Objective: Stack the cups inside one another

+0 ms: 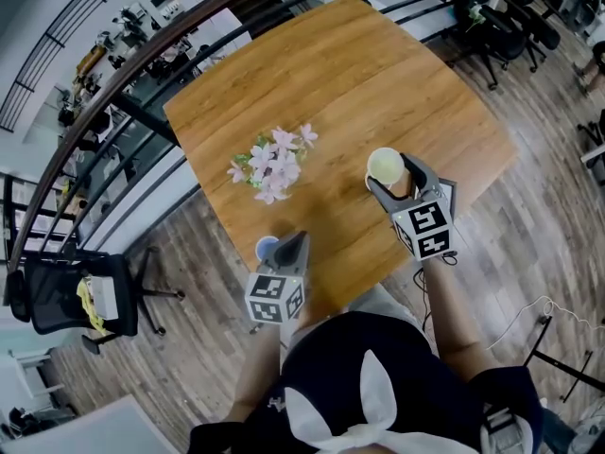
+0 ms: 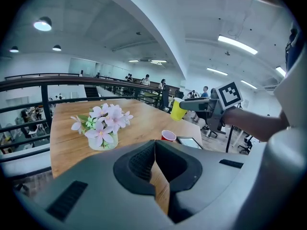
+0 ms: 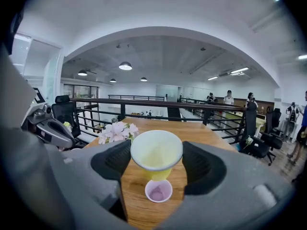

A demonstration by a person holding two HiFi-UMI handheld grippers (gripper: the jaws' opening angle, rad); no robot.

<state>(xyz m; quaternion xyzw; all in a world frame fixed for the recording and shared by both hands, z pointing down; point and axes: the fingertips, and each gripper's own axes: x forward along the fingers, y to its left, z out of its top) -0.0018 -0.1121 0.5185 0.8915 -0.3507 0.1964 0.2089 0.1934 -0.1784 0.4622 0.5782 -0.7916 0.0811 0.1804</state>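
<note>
At the far left, a black office chair stands on the floor beyond a dark railing. The wooden table fills the middle of the head view. Left of its centre is a small bunch of pale pink flowers in a low pot.

Nearer the person, close to the table's front edge, a blue cup stands upright. It is just beside the tip of the left gripper, on that gripper's left. The left gripper is clenched with its jaws together and nothing between them; only bare tabletop shows past them.

In the left gripper view, a red cup stands upright on the table to the right of the flowers. A flat tablet lies just beside it at the table's edge. The right gripper view shows a small cup on the wood just below the yellow cup's base. It is probably this same red cup, though its inside looks pale pink there.

On the right, the right gripper grasps the yellow cup, one jaw pressing on each side just under the rim. The cup is upright with its mouth up, and it is held clear above the tabletop.
</note>
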